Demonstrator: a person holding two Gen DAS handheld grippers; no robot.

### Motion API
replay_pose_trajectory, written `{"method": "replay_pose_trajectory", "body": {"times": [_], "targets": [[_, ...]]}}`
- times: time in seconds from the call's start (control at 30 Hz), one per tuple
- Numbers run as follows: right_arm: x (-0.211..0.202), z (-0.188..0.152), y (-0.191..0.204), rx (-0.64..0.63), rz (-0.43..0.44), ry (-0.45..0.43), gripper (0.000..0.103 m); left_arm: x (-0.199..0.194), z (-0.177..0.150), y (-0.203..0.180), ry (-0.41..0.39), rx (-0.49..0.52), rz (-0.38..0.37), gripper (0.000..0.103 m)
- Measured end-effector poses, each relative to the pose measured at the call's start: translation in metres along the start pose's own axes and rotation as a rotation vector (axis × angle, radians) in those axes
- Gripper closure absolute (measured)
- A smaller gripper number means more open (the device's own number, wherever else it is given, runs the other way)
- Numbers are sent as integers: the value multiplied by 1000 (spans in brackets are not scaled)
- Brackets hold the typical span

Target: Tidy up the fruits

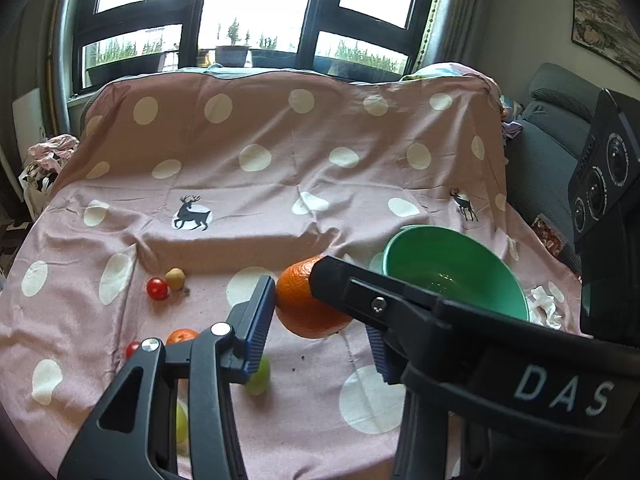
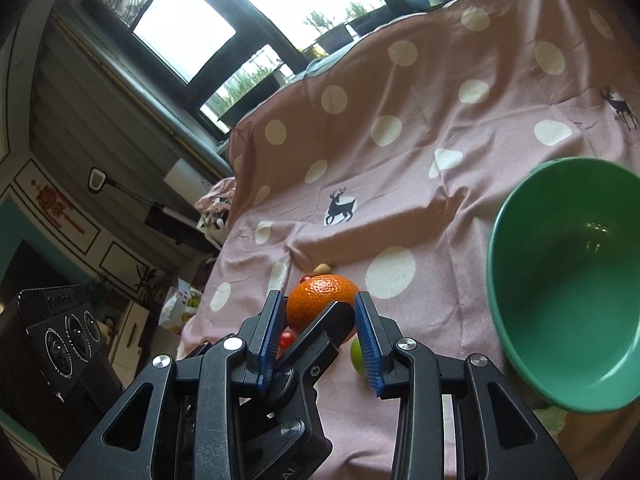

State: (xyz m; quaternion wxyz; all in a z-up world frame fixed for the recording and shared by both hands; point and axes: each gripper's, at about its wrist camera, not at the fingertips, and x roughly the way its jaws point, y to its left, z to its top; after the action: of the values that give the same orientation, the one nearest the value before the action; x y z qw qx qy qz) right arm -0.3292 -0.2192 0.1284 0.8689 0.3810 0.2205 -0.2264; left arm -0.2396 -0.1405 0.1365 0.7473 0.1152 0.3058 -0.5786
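Note:
A large orange (image 1: 306,304) is held above the pink spotted cloth (image 1: 280,184). My left gripper (image 1: 316,312) and my right gripper (image 2: 322,322) both have their blue pads against it, crossing each other. The orange also shows in the right wrist view (image 2: 320,294). A green bowl (image 1: 452,268) stands just right of the orange, empty; it also shows in the right wrist view (image 2: 568,280). On the cloth lie a red cherry tomato (image 1: 157,289), a small yellowish fruit (image 1: 175,278), a small orange (image 1: 181,336), another tomato (image 1: 131,349) and green fruits (image 1: 258,378).
A crumpled white tissue (image 1: 546,306) lies right of the bowl. The cloth rises over a sofa back (image 1: 280,120) behind. A grey sofa (image 1: 548,148) stands at the right. A black camera unit (image 2: 60,340) sits at the left. Windows (image 1: 256,4) are behind.

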Motion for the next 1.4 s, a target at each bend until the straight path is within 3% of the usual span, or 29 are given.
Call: {"method": "replay_pose_trajectory", "body": {"times": [0.6,1.03,1.1,1.13,1.17,1.4], "targets": [[-39,13,-76,160,-133,-125,63,53,7,-76,62,138,-114,61],[-57,12,-107,241,-202,-186,63,77,6,-102,112,167,-213,61],[-58,12,-111,253,-216,-189,63,80,5,-104,123,167,-241,68],[-58,12,-112,257,-221,-190,63,80,4,-106,122,171,-268,79],[-57,12,-113,262,-216,-189,63,80,4,-108,120,177,-279,81],[-57,9,-128,320,-247,-172,63,96,0,-115,180,176,-318,81]]}}
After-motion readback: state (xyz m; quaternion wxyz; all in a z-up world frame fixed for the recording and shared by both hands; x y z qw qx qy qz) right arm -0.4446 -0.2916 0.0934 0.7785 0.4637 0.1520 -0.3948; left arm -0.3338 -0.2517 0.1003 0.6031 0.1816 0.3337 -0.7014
